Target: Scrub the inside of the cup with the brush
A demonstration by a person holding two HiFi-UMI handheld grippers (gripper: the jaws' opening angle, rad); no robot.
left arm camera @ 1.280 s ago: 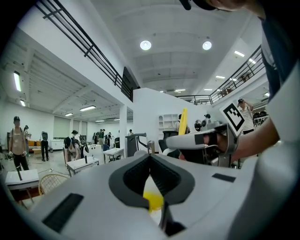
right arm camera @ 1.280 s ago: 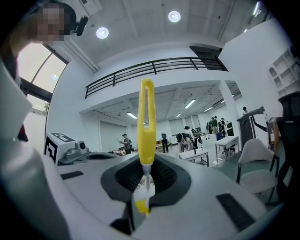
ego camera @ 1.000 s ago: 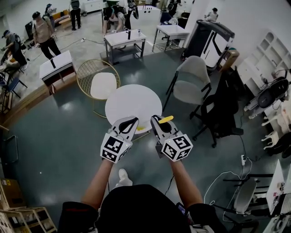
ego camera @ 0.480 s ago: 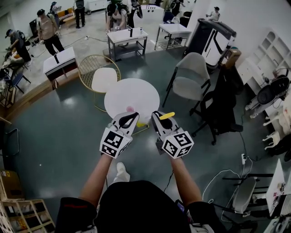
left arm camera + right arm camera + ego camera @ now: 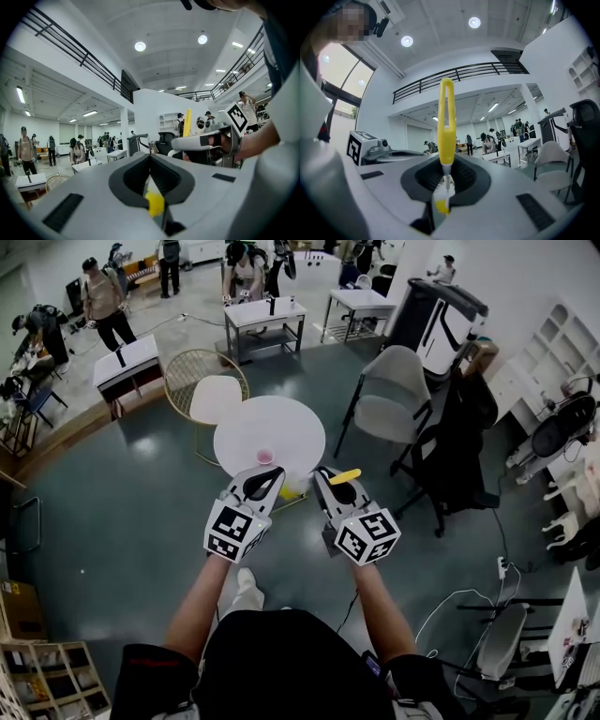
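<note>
Left gripper [image 5: 150, 159] jaws pressed together, empty; right gripper [image 5: 446, 164] clamps the yellow loop-handled plastic brush [image 5: 446, 117], its head indistinct low between them; small pink cup [image 5: 265, 457], barely discernible, just beyond the left jaws on the round white table [image 5: 281, 423].

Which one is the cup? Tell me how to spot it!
Look for the round white table in the middle of the dark green floor, beside the gold wire chair. The cup sits near the table's closest edge, just past the tip of the left gripper. It's tiny and pink, the only pink thing on that white top.
</note>
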